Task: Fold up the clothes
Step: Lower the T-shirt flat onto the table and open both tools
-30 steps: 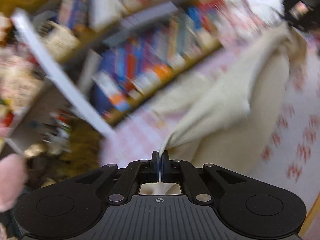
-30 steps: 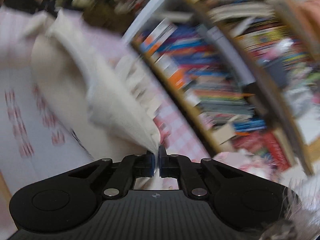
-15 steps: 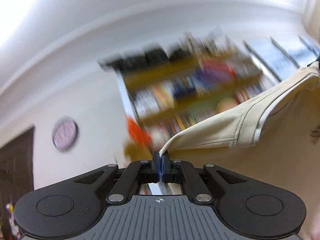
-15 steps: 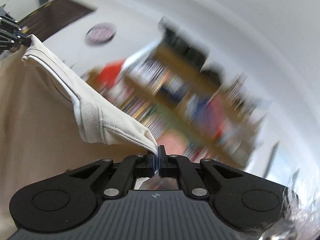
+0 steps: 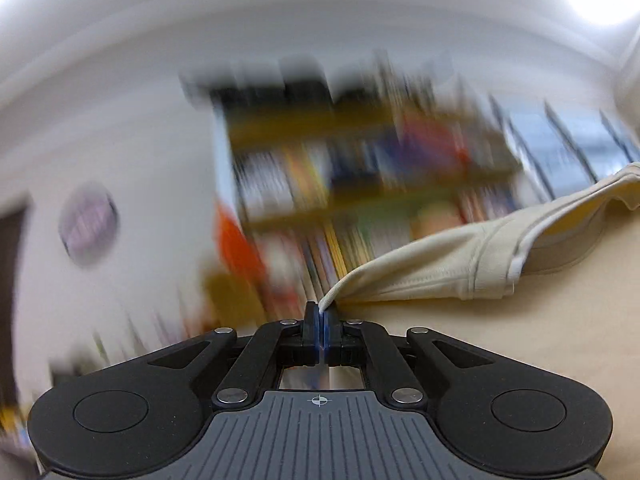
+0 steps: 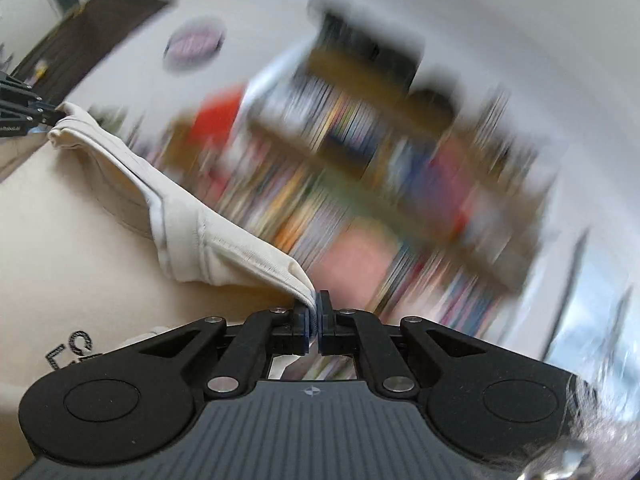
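A beige T-shirt (image 5: 460, 272) hangs in the air, stretched between my two grippers. My left gripper (image 5: 322, 312) is shut on one shoulder corner of it. The collar band runs off to the right. My right gripper (image 6: 314, 304) is shut on the other shoulder corner of the shirt (image 6: 188, 232). In the right wrist view the left gripper (image 6: 44, 114) shows at the far left, pinching the far end of the neckline. Black lettering (image 6: 68, 354) shows on the shirt's front at lower left. The lower part of the shirt is hidden.
A blurred bookshelf (image 5: 360, 184) full of colourful books stands ahead; it also shows in the right wrist view (image 6: 360, 168). A round wall plaque (image 5: 88, 224) and a dark door (image 6: 80, 36) are to the left. White ceiling fills the top.
Both grippers swung up from the pink cloth-covered surface, lifting the shirt into the air. Over the last half second they kept their grip and the views shifted only slightly.
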Tool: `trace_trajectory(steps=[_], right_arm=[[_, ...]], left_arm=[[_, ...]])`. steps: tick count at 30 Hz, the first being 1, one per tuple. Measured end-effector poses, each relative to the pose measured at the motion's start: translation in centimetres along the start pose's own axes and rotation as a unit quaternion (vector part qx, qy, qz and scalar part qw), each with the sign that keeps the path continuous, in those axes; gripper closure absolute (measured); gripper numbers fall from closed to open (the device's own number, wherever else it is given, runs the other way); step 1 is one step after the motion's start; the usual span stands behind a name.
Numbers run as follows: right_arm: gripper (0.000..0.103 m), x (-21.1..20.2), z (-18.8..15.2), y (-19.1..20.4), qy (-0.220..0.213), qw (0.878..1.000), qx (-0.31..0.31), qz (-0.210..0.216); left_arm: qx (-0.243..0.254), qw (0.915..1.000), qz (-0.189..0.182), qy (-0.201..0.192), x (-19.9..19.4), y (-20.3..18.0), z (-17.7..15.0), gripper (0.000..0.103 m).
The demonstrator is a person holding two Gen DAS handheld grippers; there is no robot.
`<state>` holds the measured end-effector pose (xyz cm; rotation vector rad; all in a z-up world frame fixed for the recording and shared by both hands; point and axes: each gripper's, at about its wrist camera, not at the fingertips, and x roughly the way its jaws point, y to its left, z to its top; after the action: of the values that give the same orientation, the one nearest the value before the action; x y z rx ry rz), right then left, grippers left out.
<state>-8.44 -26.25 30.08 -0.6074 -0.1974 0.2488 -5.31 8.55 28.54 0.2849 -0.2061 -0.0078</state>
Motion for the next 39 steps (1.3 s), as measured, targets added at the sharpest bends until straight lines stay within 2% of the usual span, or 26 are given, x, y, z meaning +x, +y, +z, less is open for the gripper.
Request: trace_trajectory(steps=[2, 4, 6, 8, 9, 11, 14, 16, 19, 23, 26, 27, 28, 29, 30, 31, 32, 33, 35, 37, 38, 39], right_arm=[[0.100, 4.0, -4.0, 1.4, 0.079, 0.995, 0.018, 0.056], [0.100, 8.0, -8.1, 2.8, 0.158, 0.980, 0.036, 0.112], [0.100, 12.0, -13.7, 6.0, 0.225, 0.961, 0.042, 0.153], [0.100, 15.7, -18.7, 8.9, 0.281, 0.941, 0.045, 0.184], [0.100, 17.4, -20.9, 10.1, 0.304, 0.932, 0.045, 0.194], [0.100, 20.2, -23.7, 12.1, 0.324, 0.924, 0.048, 0.198], [0.100, 24.8, -26.8, 13.1, 0.339, 0.917, 0.054, 0.201], [0.100, 28.4, -28.5, 14.5, 0.344, 0.916, 0.052, 0.203], [0.100, 31.7, -30.4, 14.6, 0.356, 0.910, 0.068, 0.201], [0.100, 36.9, -33.1, 14.6, 0.379, 0.898, 0.095, 0.202], [0.100, 39.8, -34.7, 15.1, 0.393, 0.889, 0.114, 0.207], [0.099, 40.6, -35.3, 15.5, 0.399, 0.886, 0.116, 0.208], [0.093, 41.2, -35.9, 15.9, 0.406, 0.882, 0.116, 0.208], [0.087, 41.7, -36.3, 16.4, 0.414, 0.880, 0.112, 0.205], [0.073, 42.0, -36.7, 16.8, 0.425, 0.876, 0.106, 0.202], [0.053, 42.3, -37.1, 17.2, 0.436, 0.872, 0.100, 0.200], [0.049, 42.4, -37.3, 17.4, 0.451, 0.861, 0.100, 0.213], [0.048, 42.4, -37.6, 17.5, 0.466, 0.850, 0.101, 0.225], [0.048, 41.1, -37.1, 16.9, 0.453, 0.854, 0.107, 0.235], [0.048, 38.5, -35.8, 15.6, 0.428, 0.863, 0.122, 0.238], [0.047, 37.0, -35.2, 15.0, 0.414, 0.868, 0.133, 0.241], [0.046, 34.9, -34.6, 14.8, 0.406, 0.867, 0.145, 0.249]], left_arm=[[-0.005, 0.9937, -0.027, 0.108, 4.0, -1.7, -5.6, 0.099], [-0.012, 0.9765, -0.046, 0.210, 7.8, -4.0, -12.2, 0.099], [0.015, 0.9588, -0.053, 0.279, 10.9, -6.6, -17.8, 0.099], [0.043, 0.9399, -0.067, 0.332, 13.1, -9.2, -22.0, 0.099], [0.054, 0.9315, -0.070, 0.353, 14.3, -10.3, -24.0, 0.099], [0.074, 0.9168, -0.069, 0.386, 16.9, -12.3, -27.2, 0.099], [0.081, 0.9052, -0.058, 0.413, 19.6, -13.0, -29.6, 0.099], [0.091, 0.9012, -0.051, 0.421, 21.3, -14.1, -31.1, 0.099], [0.100, 0.8934, -0.042, 0.436, 25.3, -14.5, -32.8, 0.099], [0.066, 0.8731, -0.038, 0.482, 29.5, -14.2, -35.4, 0.098], [0.045, 0.8698, -0.022, 0.491, 30.0, -14.2, -37.0, 0.093], [0.035, 0.8681, -0.022, 0.495, 30.0, -14.0, -37.4, 0.085], [0.026, 0.8663, -0.022, 0.498, 30.0, -13.8, -37.8, 0.080], [0.021, 0.8620, -0.026, 0.506, 29.7, -13.4, -38.1, 0.061], [0.022, 0.8592, -0.027, 0.510, 29.2, -12.8, -38.2, 0.042], [0.024, 0.8568, -0.026, 0.514, 28.8, -12.2, -38.2, 0.037], [0.021, 0.8588, -0.028, 0.511, 27.7, -11.3, -37.8, 0.036], [0.016, 0.8616, -0.031, 0.506, 26.5, -10.3, -37.2, 0.036], [0.005, 0.8685, -0.034, 0.495, 23.8, -8.0, -36.1, 0.036], [-0.011, 0.8760, -0.023, 0.482, 19.6, -5.4, -35.0, 0.036], [-0.019, 0.8776, -0.016, 0.479, 17.5, -4.3, -34.7, 0.036], [-0.026, 0.8787, -0.009, 0.477, 15.4, -3.3, -34.4, 0.036]])
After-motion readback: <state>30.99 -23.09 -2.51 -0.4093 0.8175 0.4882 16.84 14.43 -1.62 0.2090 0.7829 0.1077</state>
